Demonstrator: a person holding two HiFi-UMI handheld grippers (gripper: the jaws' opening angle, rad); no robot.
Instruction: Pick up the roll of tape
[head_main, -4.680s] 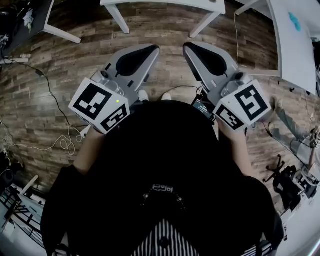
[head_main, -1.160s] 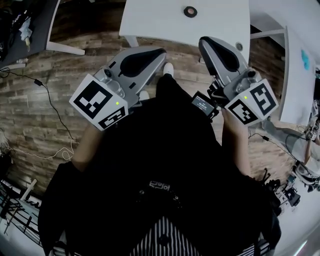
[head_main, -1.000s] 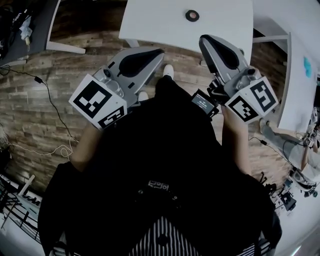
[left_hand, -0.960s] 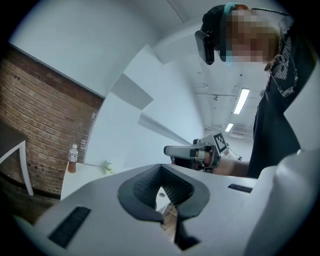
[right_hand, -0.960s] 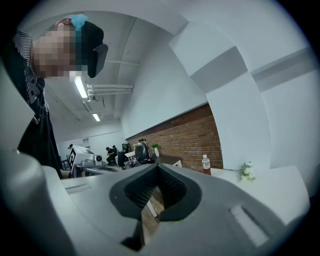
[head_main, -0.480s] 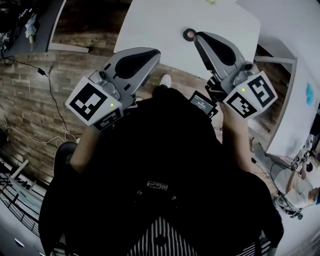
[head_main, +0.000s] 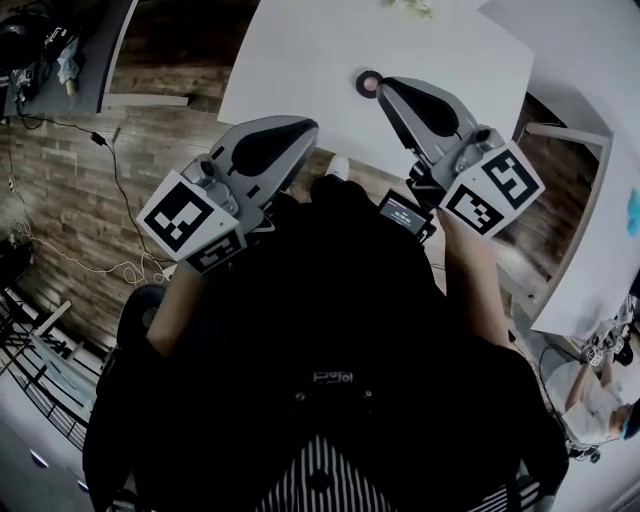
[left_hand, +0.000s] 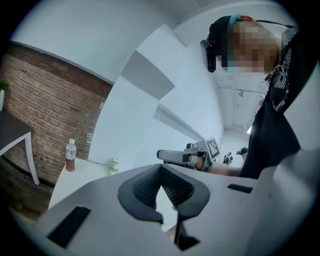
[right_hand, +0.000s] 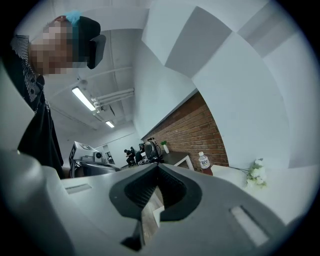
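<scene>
**Both tools brought up to the desk; tape now at the right tool's tip**

Left tool (head_main: 308, 126) and right tool (head_main: 385, 88) have both advanced. A few seconds back only wooden floor (head_main: 90, 190) lay beneath them. Now the white desk (head_main: 300, 50) fills the top of the head view. The roll of tape (head_main: 368, 83), a second ago well ahead of the tools, lies flat on the desk just beside the right tool's tip, on the side facing the left tool. Whether tip and roll touch cannot be told.

Right tool: jaws together, nothing between them. Left tool: jaws likewise closed at the tips and empty, held near the desk's front edge.

A bottle (right_hand: 203, 161) and a sprig of white flowers (right_hand: 257, 176) stand at the far end of the desk, well apart from the roll.

Judgement: the approach looks nearly complete, but the grasp is not begun. The right tool must open before it can take the roll, most likely across the ring's wall.
</scene>
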